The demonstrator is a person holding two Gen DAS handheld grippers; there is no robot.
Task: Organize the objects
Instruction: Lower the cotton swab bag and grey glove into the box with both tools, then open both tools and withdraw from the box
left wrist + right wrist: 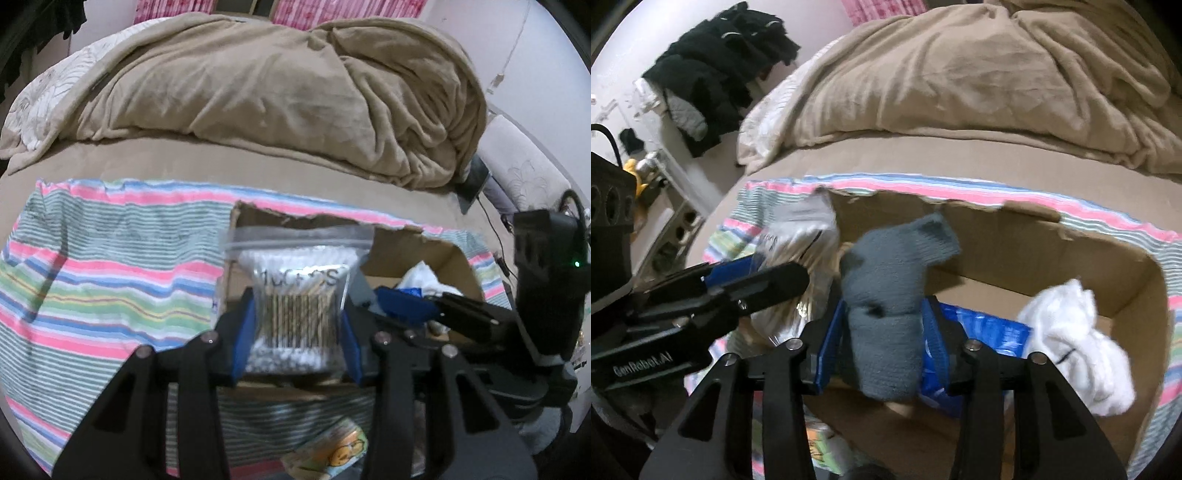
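My left gripper (pixel 295 332) is shut on a clear zip bag of cotton swabs (pixel 299 295) and holds it upright over the left part of an open cardboard box (pixel 436 247). My right gripper (pixel 886 343) is shut on a grey sock (pixel 890 291), held above the same box (pixel 1052 258). In the box lie a white cloth (pixel 1075 339) and a blue packet (pixel 982 332). In the right wrist view the left gripper (pixel 738 280) with the swab bag (pixel 801 240) is at the left. In the left wrist view the right gripper (pixel 461 310) reaches in from the right.
The box stands on a striped towel (pixel 92 277) spread over a bed with a crumpled beige blanket (pixel 277 85). A small colourful packet (pixel 332 450) lies on the towel near the box's front. Dark clothes (pixel 716 66) hang at the far left. A cable (pixel 495 229) runs at the right.
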